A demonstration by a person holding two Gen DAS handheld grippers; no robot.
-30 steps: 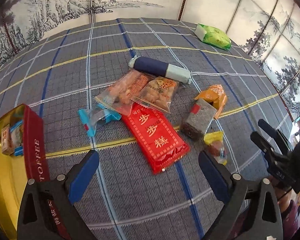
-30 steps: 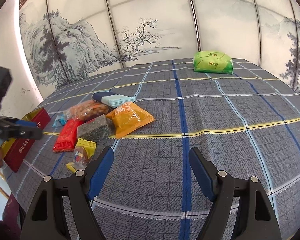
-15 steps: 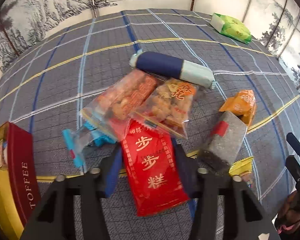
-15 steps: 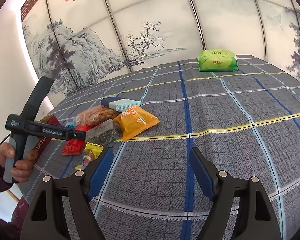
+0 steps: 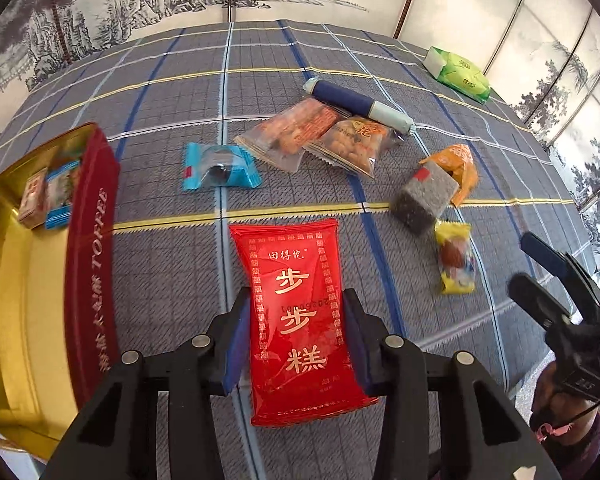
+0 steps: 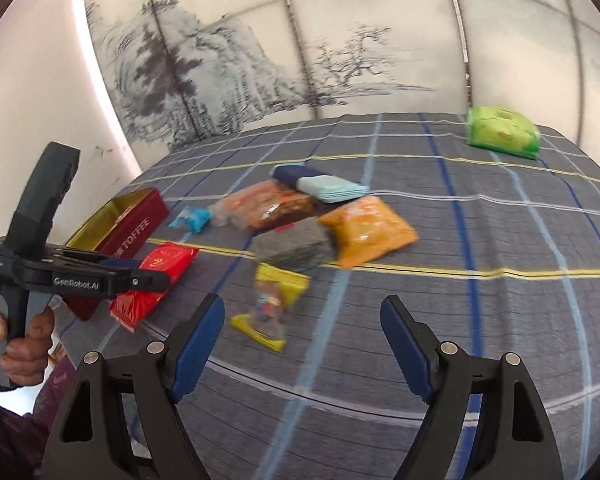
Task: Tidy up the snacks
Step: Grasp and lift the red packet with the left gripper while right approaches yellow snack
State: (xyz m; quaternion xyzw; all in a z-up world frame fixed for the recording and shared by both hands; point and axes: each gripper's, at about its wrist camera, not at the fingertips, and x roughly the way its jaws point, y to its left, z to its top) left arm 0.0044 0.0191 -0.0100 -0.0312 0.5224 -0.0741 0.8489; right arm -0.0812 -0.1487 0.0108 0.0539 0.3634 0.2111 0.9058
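Observation:
My left gripper (image 5: 296, 328) is shut on a red snack packet (image 5: 296, 300) with gold characters and holds it above the checked cloth, right of the red toffee tin (image 5: 88, 248). The tin holds two small snacks (image 5: 48, 196). The packet also shows in the right wrist view (image 6: 156, 280), held by the left gripper (image 6: 156, 280) beside the tin (image 6: 136, 228). My right gripper (image 6: 302, 328) is open and empty, above the cloth just right of a yellow candy packet (image 6: 272, 304). That candy packet also shows in the left wrist view (image 5: 454, 256).
Loose snacks lie mid-table: a blue packet (image 5: 218, 166), two clear bags of fried snacks (image 5: 320, 136), a navy roll (image 5: 356, 102), a grey block (image 5: 424, 196), an orange bag (image 5: 458, 168). A green pack (image 5: 458, 74) sits at the far right. A painted screen stands behind.
My left gripper closed on the red packet and lifted it back toward the tin. My right gripper swung left and closer to the yellow candy packet.

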